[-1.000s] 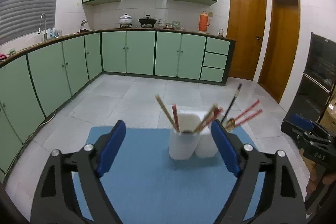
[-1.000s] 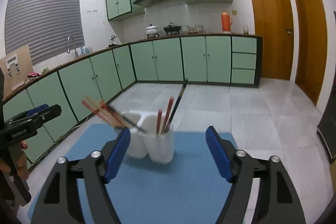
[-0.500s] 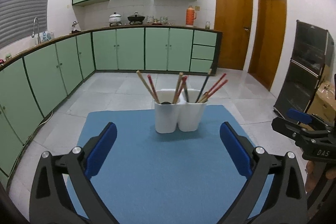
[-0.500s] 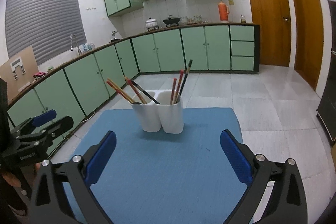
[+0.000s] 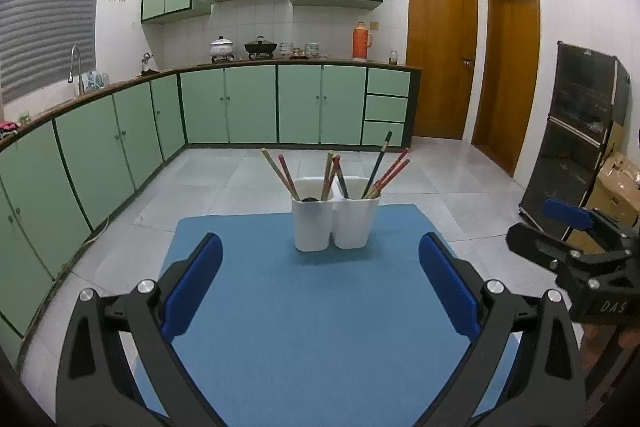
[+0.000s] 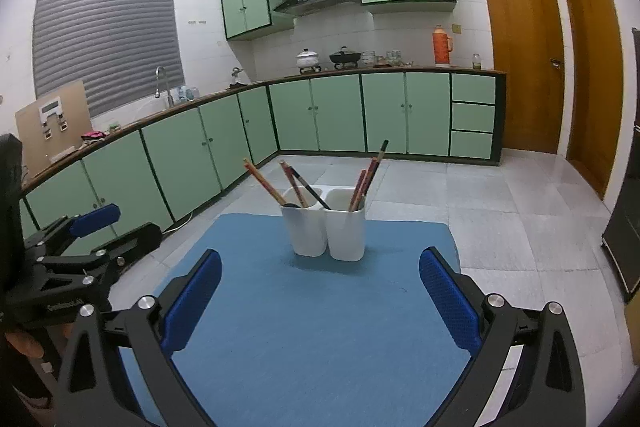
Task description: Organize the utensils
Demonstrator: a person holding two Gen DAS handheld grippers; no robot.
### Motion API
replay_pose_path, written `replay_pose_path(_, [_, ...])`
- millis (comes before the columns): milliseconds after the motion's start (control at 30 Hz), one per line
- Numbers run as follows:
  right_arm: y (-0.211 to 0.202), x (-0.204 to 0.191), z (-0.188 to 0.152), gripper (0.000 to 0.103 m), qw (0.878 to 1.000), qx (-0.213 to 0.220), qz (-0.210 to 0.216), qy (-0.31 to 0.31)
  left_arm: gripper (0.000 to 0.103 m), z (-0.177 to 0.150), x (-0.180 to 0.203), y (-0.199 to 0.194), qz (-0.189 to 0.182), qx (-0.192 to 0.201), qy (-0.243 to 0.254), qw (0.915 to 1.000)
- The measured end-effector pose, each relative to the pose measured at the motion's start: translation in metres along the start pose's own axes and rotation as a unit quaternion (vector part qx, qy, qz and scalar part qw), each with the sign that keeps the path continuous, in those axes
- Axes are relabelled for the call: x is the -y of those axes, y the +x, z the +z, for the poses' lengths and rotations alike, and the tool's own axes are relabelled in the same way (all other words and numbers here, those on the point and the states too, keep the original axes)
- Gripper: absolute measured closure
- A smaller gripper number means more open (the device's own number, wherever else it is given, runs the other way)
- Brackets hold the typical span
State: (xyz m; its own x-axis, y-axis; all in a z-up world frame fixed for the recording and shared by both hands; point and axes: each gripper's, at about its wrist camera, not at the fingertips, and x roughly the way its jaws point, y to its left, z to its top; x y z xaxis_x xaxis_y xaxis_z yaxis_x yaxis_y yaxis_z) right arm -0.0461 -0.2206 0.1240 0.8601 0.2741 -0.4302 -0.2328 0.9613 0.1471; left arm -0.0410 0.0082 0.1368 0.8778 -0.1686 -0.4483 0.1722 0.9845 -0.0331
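Note:
A white two-compartment holder (image 5: 335, 218) stands upright at the far end of the blue mat (image 5: 304, 315); it also shows in the right wrist view (image 6: 325, 231). Several chopsticks (image 5: 384, 171) lean in both compartments, wooden, red and black (image 6: 296, 183). A dark utensil head lies in the left compartment. My left gripper (image 5: 320, 285) is open and empty, well short of the holder. My right gripper (image 6: 320, 293) is open and empty, also short of it. Each gripper shows at the edge of the other's view, the right one (image 5: 576, 247) and the left one (image 6: 80, 239).
The mat covers a small table with a tiled floor (image 5: 248, 183) around it. Green cabinets (image 5: 248, 103) run along the left and far walls. Two wooden doors (image 5: 440, 55) are at the far right, and a black cabinet (image 5: 580, 135) stands at the right.
Both grippers have pulled back from the holder and opened wider. The holder now stands farther away, upright on the mat.

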Motion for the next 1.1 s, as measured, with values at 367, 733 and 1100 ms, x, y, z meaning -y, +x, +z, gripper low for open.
replay_pose_path(367, [-0.0039, -0.0059, 0.0011, 0.006, 1.000, 0.003, 0.000, -0.004, 0.007, -0.0017, 0.0023, -0.0093, -0.005, 0.004, 0.002, 1.0000])
replay_pose_path(733, [-0.0052, -0.0078, 0.0006, 0.006, 1.000, 0.004, 0.001, -0.004, 0.007, -0.0030, 0.0042, -0.0094, -0.003, 0.006, 0.002, 1.0000])
replay_pose_path(1100, [-0.0025, -0.0078, 0.0001, 0.006, 1.000, 0.000, 0.002, -0.004, 0.007, -0.0050, 0.0071, -0.0097, -0.003, 0.005, 0.003, 1.0000])
